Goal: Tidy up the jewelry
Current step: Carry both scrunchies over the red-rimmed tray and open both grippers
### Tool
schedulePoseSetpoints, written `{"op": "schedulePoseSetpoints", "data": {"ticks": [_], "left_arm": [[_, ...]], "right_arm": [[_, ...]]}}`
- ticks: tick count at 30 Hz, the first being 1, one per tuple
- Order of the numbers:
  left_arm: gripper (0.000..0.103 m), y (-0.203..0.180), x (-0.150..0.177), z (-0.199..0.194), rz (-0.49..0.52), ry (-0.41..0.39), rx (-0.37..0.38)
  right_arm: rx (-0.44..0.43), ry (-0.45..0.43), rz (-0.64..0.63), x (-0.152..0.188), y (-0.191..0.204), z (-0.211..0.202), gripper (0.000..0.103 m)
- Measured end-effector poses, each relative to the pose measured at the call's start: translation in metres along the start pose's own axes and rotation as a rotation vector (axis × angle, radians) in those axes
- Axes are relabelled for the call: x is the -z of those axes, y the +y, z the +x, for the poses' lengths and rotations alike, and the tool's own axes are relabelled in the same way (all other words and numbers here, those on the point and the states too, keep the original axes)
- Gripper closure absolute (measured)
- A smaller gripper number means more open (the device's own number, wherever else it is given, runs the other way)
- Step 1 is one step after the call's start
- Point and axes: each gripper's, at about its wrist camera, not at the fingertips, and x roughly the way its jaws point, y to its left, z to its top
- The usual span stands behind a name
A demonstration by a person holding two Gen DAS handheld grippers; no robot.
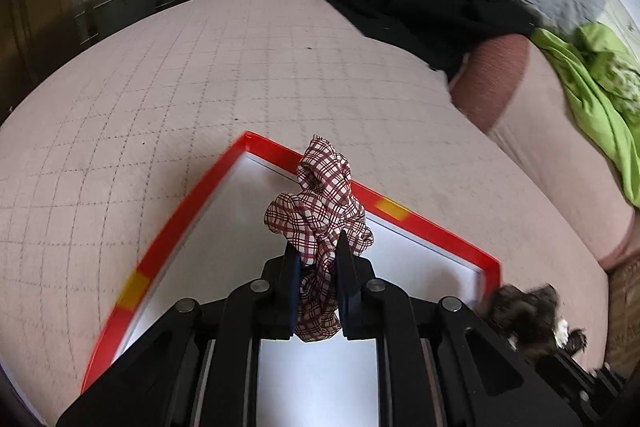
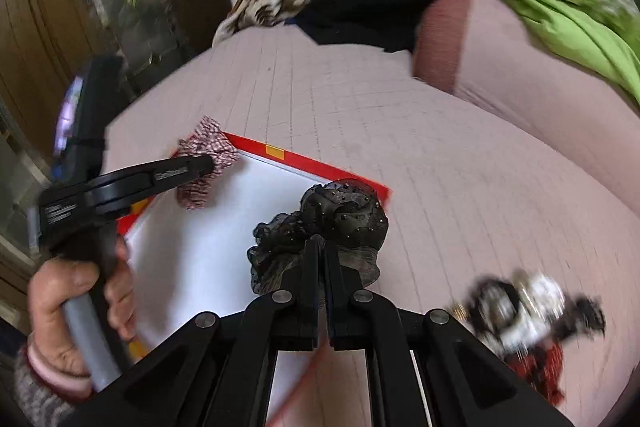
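The white inside of the red-rimmed box (image 1: pixel 400 247) lies bare and open from above; a pile of hair ties (image 2: pixel 528 315) crowds the bed (image 1: pixel 160 107) at its right.

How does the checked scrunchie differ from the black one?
The checked scrunchie is opaque red-and-white plaid; the black scrunchie is sheer and dotted with small beads. The checked one is pinched by the left gripper, the black one by the right gripper. Both are gathered fabric, held over the red-rimmed box.
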Motion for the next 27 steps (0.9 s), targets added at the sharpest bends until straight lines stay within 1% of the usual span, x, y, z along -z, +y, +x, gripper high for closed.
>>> {"op": "schedulePoseSetpoints", "data": {"ticks": [3,4,5,6,7,8,9,11,12,14,16,17,18,19,20,21,23,27], "left_arm": [[0.083,0.007,-0.007,0.015,-0.043,0.027,-0.007],[0.077,0.010,-0.008,0.017,-0.058,0.024,-0.007],[0.066,0.013,-0.008,0.017,-0.072,0.022,-0.001],[0.061,0.014,-0.008,0.016,-0.081,0.022,0.009],[0.055,0.015,-0.008,0.015,-0.087,0.018,0.029],[0.054,0.015,-0.008,0.013,-0.088,0.015,0.041],[0.054,0.015,-0.008,0.011,-0.086,0.012,0.050],[0.053,0.014,-0.006,0.003,-0.082,0.005,0.069],[0.052,0.013,-0.005,-0.003,-0.081,-0.005,0.075],[0.052,0.011,-0.004,-0.013,-0.074,-0.028,0.075],[0.052,0.007,0.000,-0.026,-0.066,-0.061,0.076],[0.052,0.006,0.002,-0.031,-0.063,-0.075,0.077],[0.052,0.005,0.003,-0.037,-0.059,-0.088,0.081],[0.052,0.003,0.005,-0.041,-0.054,-0.096,0.085],[0.052,0.002,0.007,-0.044,-0.048,-0.102,0.089],[0.052,0.000,0.008,-0.046,-0.041,-0.104,0.091],[0.052,-0.002,0.008,-0.048,-0.031,-0.110,0.090],[0.052,-0.008,0.008,-0.046,-0.016,-0.095,0.091]], "right_arm": [[0.011,0.033,-0.023,-0.012,0.005,0.038,0.098],[0.011,0.039,-0.026,-0.014,0.004,0.046,0.098],[0.016,0.042,-0.027,-0.016,0.003,0.052,0.095],[0.016,0.047,-0.025,-0.016,0.000,0.055,0.084],[0.010,0.052,-0.017,-0.015,-0.003,0.057,0.077],[0.004,0.048,-0.003,-0.014,-0.006,0.054,0.063],[0.002,0.037,0.009,-0.012,-0.007,0.049,0.052],[-0.006,-0.001,0.038,-0.004,-0.014,0.033,0.042],[0.008,-0.012,0.047,0.003,-0.018,0.026,0.041],[0.043,0.000,0.051,0.013,-0.020,0.023,0.041],[0.053,0.046,0.049,0.024,-0.021,0.030,0.042],[0.058,0.071,0.049,0.028,-0.021,0.035,0.055],[0.055,0.096,0.051,0.032,-0.020,0.041,0.080],[0.054,0.118,0.053,0.035,-0.019,0.046,0.089],[0.081,0.139,0.064,0.037,-0.019,0.050,0.092],[0.073,0.135,0.086,0.038,-0.021,0.050,0.093],[0.081,0.142,0.116,0.039,-0.024,0.047,0.093],[0.134,0.155,0.152,0.053,-0.027,0.037,0.094]]}}
